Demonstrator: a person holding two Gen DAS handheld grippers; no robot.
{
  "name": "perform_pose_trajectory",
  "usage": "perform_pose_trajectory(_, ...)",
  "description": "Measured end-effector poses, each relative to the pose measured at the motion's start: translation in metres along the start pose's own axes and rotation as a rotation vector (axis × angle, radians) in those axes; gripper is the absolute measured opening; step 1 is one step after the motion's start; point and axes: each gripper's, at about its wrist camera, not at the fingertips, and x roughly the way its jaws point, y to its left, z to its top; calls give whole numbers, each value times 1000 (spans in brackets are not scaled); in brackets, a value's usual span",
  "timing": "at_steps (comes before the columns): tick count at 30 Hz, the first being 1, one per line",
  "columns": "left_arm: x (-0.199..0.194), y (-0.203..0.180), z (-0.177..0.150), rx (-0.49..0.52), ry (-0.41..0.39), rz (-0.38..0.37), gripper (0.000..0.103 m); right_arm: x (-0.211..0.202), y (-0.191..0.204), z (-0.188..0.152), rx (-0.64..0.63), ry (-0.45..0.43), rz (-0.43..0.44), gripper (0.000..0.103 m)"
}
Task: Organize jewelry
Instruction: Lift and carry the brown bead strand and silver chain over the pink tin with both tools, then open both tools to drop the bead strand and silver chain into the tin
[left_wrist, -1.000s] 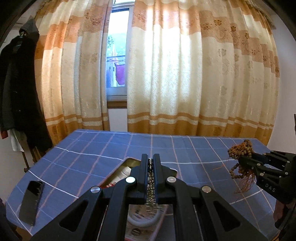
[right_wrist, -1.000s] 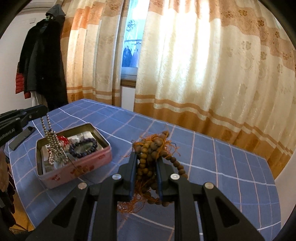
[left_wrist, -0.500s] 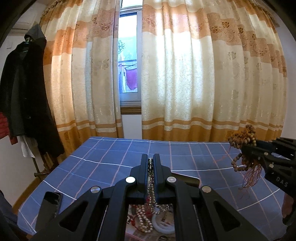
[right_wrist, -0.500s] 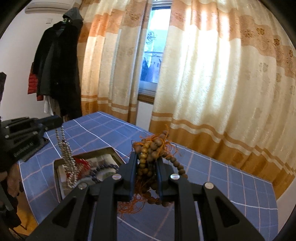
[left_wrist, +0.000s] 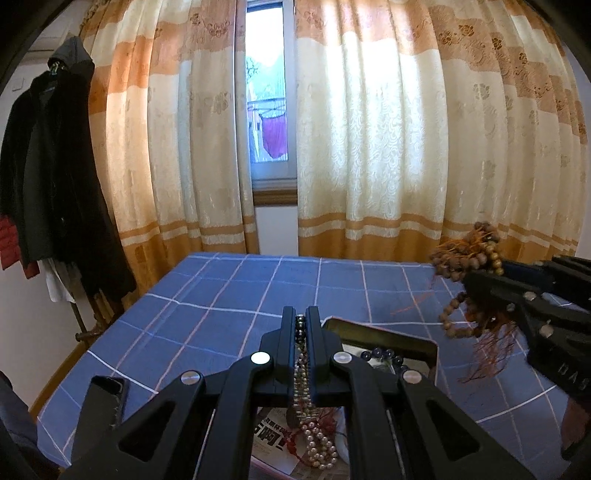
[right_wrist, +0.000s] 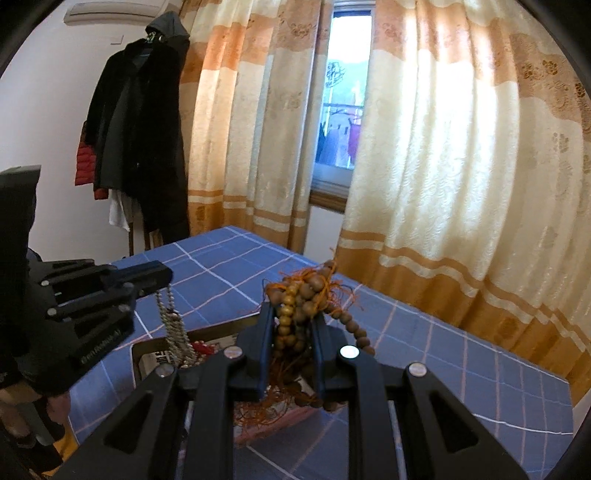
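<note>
Jewelry hangs from both tongs above the open tin (left_wrist: 406, 341) on the blue tabletop (left_wrist: 229, 295). The left tongs (left_wrist: 302, 325) pinch a metal bead chain (left_wrist: 301, 373) so that it dangles straight into the tin. The right tongs (right_wrist: 291, 325) clamp a tangled wooden bead string (right_wrist: 303, 295), lifted high, probably to keep the two strands apart.
</note>
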Motion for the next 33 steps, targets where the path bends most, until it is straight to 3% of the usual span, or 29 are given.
perform_pose_trajectory(13, 48, 4, -38, -40, 154, -35, 5, 72, 26, -41, 2, 185, 83, 21)
perform_pose_trajectory(16, 50, 4, -41, -49, 173, -49, 6, 77, 25, -48, 13, 207, 96, 28)
perform_pose_trajectory(17, 49, 4, -41, -49, 173, -45, 9, 78, 25, -49, 13, 215, 97, 32)
perform_pose_trajectory(19, 46, 4, -41, -52, 167, -39, 41, 75, 25, -52, 4, 212, 85, 64)
perform_pose_trajectory(20, 40, 6, -41, -69, 148, -28, 72, 70, 24, -53, -5, 199, 68, 69)
perform_pose_trajectory(21, 35, 9, -40, -83, 127, -7, 88, 69, 24, -52, -11, 195, 51, 71)
perform_pose_trajectory(33, -9, 10, -35, -84, 74, 14, 89, 15, 3, -47, 40, 106, -16, 87)
